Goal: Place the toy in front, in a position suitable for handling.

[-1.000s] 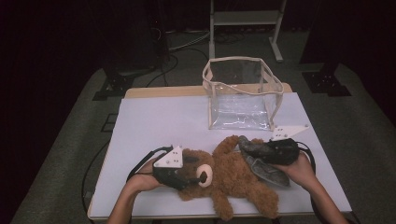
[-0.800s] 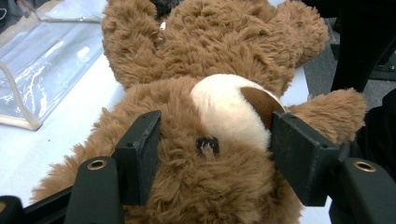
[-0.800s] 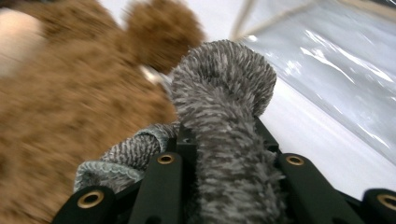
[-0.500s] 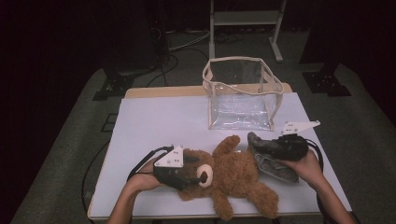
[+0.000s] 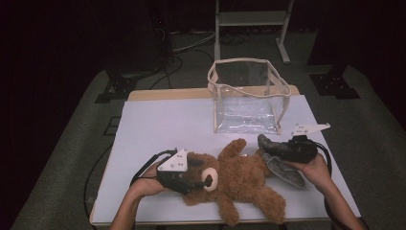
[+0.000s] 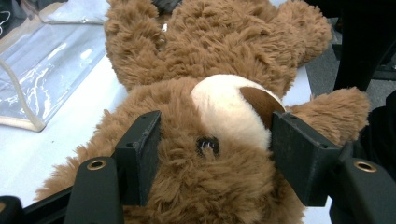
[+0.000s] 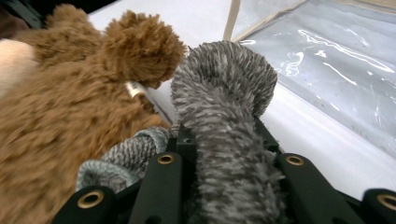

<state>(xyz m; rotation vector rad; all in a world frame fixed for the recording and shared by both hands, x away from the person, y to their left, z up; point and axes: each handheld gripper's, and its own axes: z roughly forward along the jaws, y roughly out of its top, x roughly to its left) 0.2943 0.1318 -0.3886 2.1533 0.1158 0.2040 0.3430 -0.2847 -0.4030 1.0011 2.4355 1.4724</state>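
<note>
While the left claw (image 5: 194,178) clamps the head of the brown teddy bear (image 5: 239,179) lying on the white tabletop (image 5: 167,124), the right claw (image 5: 268,143) grips a grey plush toy (image 7: 224,140) beside the clear bag (image 5: 246,96).

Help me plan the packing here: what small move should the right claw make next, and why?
Probably lift the fuzzy grey plush toy clear of the brown teddy bear and carry it toward the clear plastic bag. The right claw is clamped on the grey toy, the bag stands open-topped just beyond it, and the left claw pins the bear's head, holding it down.
</note>
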